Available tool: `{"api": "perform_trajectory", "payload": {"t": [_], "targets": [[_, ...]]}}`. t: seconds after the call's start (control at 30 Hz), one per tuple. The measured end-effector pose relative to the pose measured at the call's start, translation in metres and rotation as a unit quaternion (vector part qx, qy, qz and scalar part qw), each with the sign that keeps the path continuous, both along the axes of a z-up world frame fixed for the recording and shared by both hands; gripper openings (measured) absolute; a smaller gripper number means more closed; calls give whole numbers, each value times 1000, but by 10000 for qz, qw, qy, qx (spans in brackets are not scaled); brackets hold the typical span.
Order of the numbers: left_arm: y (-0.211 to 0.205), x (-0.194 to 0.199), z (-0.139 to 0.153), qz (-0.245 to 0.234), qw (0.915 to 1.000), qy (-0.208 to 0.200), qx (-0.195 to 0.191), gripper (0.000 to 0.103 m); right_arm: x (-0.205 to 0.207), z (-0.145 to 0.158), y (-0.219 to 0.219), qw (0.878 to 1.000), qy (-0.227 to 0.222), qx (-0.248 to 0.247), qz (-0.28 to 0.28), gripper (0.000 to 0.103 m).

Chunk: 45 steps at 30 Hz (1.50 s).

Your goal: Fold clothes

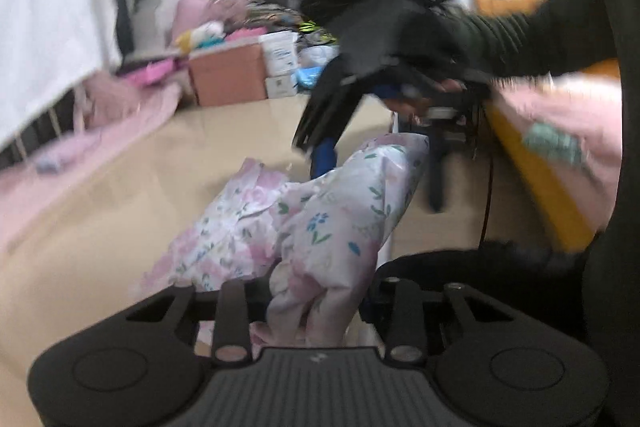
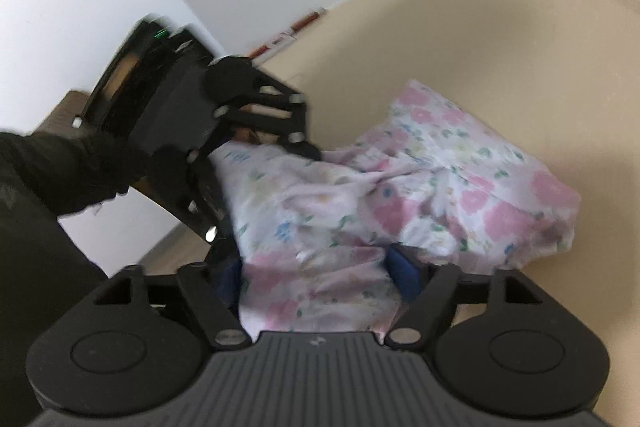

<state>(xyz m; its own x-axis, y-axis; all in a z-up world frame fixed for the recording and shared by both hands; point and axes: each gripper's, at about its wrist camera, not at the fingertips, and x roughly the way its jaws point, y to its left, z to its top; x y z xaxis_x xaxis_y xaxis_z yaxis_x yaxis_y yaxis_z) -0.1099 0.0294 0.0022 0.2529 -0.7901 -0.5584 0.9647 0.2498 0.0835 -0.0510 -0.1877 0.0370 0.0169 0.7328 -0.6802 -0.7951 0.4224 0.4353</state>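
We see the floral garment [image 2: 400, 187] lying bunched on the beige table [image 2: 460, 47]; our left gripper [image 1: 308, 311] is clamped on a fold of the garment; our right gripper [image 2: 316, 279] stands apart, the garment's edge between its fingers [image 2: 404, 269].

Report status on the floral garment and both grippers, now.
Left gripper bunched into floral garment, grip unclear. Right gripper jaws wide, cloth between them. Garment crumpled on beige table, unfolded. Nothing in the way.
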Motion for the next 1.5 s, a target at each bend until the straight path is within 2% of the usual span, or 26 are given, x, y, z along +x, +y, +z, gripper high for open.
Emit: {"api": "perform_trajectory", "payload": {"t": [0.07,0.17,0.3,0.33,0.37,0.4,0.43,0.47,0.53,0.6,0.67,0.77,0.8,0.87,0.93,0.97,1.0,1.07,1.13,1.2,1.27,1.3,1.37,1.43,1.47,1.5], "targets": [[4,15,0,60,9986,504,-118,31,-25,7,-4,9967,-788,-22,192,103],[10,29,5,83,9950,968,-230,30,-61,5,-14,9793,-2014,57,216,102],[15,39,12,-14,9889,1456,-282,26,-97,-14,-11,9316,-3620,-48,307,100],[16,42,14,-58,9866,1604,-294,26,-102,-20,-8,9204,-3895,-73,327,97],[19,44,15,-108,9832,1788,-343,25,-102,-24,-6,9158,-4002,-55,340,88],[22,45,15,-159,9794,1973,-393,24,-99,-28,-4,9176,-3961,-2,337,77],[24,46,16,-148,9762,2120,-424,24,-92,-32,-4,9267,-3745,64,322,68],[25,47,16,-71,9747,2198,-407,24,-83,-34,-4,9402,-3390,161,287,43],[33,50,17,162,9674,2458,-580,25,-60,-33,-13,9709,-2312,619,-45,37],[44,56,19,468,9534,2840,-906,31,-39,-37,-27,9846,-1163,1167,-578,33],[54,58,19,741,9398,3026,-1404,34,-21,-44,-43,9800,-139,1671,-1070,32],[63,65,14,1250,9147,3315,-1942,46,-19,-51,-54,9699,314,1936,-1440,32],[62,66,11,1437,9101,3356,-1958,47,-20,-51,-56,9680,426,1947,-1527,32],[60,69,4,1810,9005,3428,-1971,47,-22,-48,-56,9658,587,1868,-1701,33],[58,73,0,2025,8892,3617,-1934,43,-24,-42,-56,9644,679,1754,-1861,42],[57,75,-1,2075,8848,3711,-1908,40,-28,-37,-58,9643,602,1716,-1924,54],[55,73,0,2121,8864,3677,-1848,40,-34,-32,-61,9642,428,1677,-2010,62],[52,71,3,2167,8926,3554,-1732,40,-46,-24,-67,9626,-6,1570,-2208,70],[47,73,8,2176,8961,3515,-1616,40,-57,-15,-72,9594,-325,1434,-2408,74],[42,77,10,2267,8913,3622,-1516,40,-59,-9,-74,9494,-525,1288,-2815,74],[35,81,11,2353,8859,3733,-1433,40,-52,-4,-71,9323,-642,1212,-3346,74],[32,83,11,2397,8827,3796,-1390,40,-52,-1,-71,9219,-726,1186,-3615,74],[29,89,8,2594,8700,3972,-1341,40,-52,-3,-68,9019,-832,1160,-4077,73],[28,94,3,2787,8569,4127,-1330,40,-54,-12,-65,8847,-770,1187,-4442,52],[28,97,0,2881,8504,4192,-1346,42,-53,-19,-63,8789,-668,1213,-4566,32],[28,100,-3,2954,8440,4259,-1377,46,-53,-27,-61,8713,-593,1241,-4711,28]]}}
